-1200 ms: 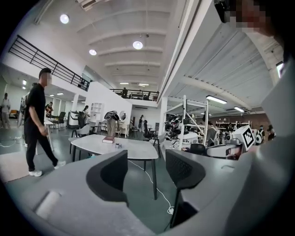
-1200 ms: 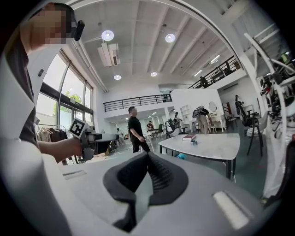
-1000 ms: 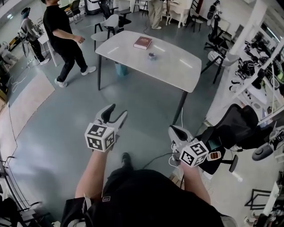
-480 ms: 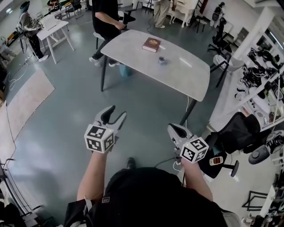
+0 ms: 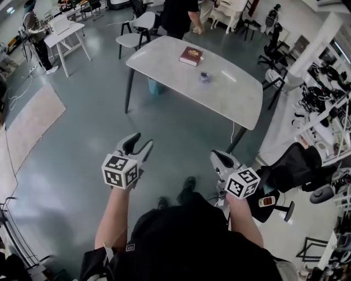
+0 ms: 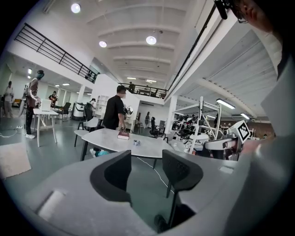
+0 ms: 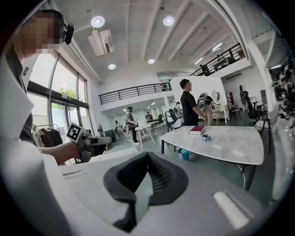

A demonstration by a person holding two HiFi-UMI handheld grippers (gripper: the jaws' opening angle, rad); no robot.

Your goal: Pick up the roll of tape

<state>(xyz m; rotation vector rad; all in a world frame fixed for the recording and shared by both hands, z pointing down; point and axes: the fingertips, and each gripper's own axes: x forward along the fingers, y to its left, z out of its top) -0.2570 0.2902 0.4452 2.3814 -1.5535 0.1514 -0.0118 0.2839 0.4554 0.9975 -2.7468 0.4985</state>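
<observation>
Roll of tape (image 5: 205,77): small, bluish-grey, lying flat on the table (image 5: 233,99) near the middle of the top, apart from everything else there and untouched by either gripper. Book (image 5: 191,56): dark red cover, lying flat on the same table, just beyond the tape toward the far edge, not touching it. Table: pale, rounded-corner top on dark slanted legs, standing on a grey floor. Bin (image 5: 155,86): teal, on the floor beneath the table's left end. Person (image 5: 178,13): in dark clothes, standing at the table's far edge behind the book. Chair (image 5: 134,37): light grey, beyond the table's far left corner. Office chair (image 5: 296,164): black, off the table's near right corner. Left gripper (image 6: 146,159): held well short of the table's near edge and aimed toward it, jaws apart with only floor showing between them; the jaws have just been closing somewhat. Right gripper (image 7: 147,156): likewise well short of the table's near edge, jaws brought together at the tips, nothing between them. Each gripper bears a cube with square markers, held in the person's hands.
</observation>
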